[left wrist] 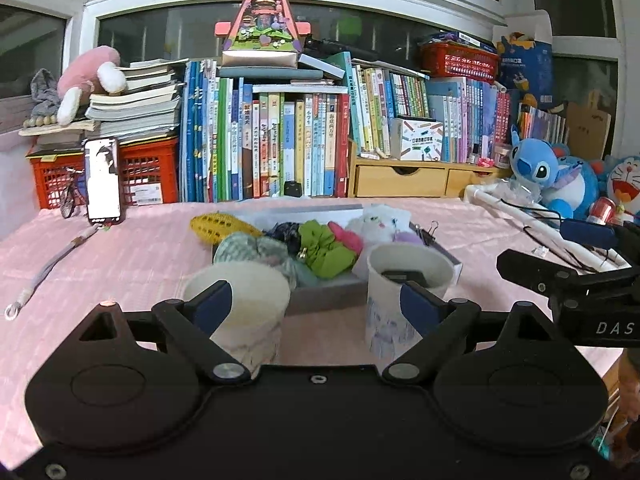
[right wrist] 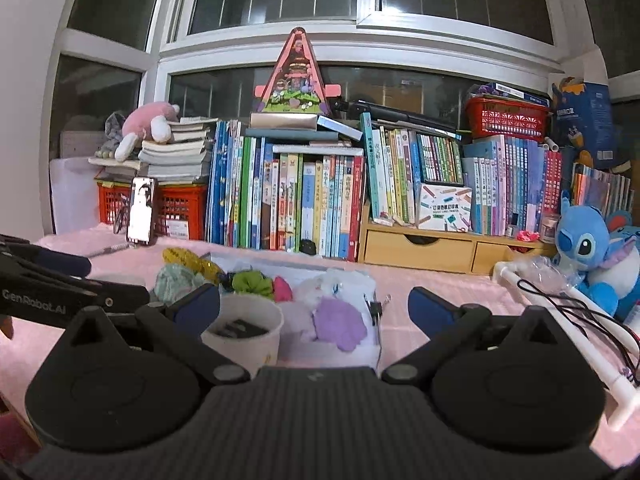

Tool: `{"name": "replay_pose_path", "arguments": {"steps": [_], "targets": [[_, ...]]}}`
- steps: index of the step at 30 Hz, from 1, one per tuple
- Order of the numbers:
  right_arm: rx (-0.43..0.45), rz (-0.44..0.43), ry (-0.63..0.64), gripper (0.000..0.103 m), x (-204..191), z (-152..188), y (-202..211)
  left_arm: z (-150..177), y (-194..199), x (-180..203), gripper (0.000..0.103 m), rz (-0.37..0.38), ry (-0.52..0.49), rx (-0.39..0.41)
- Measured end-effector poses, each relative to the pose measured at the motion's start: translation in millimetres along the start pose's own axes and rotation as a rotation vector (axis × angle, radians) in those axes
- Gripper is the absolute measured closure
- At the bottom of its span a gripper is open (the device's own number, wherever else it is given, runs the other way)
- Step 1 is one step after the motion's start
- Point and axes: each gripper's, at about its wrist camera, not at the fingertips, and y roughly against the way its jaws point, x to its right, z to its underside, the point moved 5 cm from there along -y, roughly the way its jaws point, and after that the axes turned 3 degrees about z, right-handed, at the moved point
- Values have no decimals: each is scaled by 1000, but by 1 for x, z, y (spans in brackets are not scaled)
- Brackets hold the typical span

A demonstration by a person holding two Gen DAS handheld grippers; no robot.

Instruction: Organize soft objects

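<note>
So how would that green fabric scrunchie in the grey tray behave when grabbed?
The green fabric scrunchie looks gathered and crumpled, so it probably squashes and flops. Likely light, unlikely to roll. It touches neighbouring soft items in the grey tray, so it may drag them.

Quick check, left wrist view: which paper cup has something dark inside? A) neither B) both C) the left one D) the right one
D: the right paper cup shows a dark object in its mouth, while the left paper cup shows only a pale interior. Both tongs are open.
</note>
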Motion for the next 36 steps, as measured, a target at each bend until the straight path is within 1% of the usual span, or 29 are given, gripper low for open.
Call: {"name": "replay_pose_path", "arguments": {"steps": [5,10,14,20,32,36], "targets": [[-31,-1,-4,0,-3,23,2,23,3,0,12,-16,23,-15],[-77,-4,-15,0,-6,44,-3,43,0,0,11,-42,17,-50],[-118,1,-18,0,-10,61,-8,58,-5,2,11,-44,18,-72],[-160,4,-13,0,-13,78,-13,70,-14,3,11,-53,23,-99],[-249,3,-31,0,-11,100,-26,89,-35,3,11,-74,48,-154],[-264,2,-46,0,-10,105,-28,91,-38,3,7,-84,45,-147]]}}
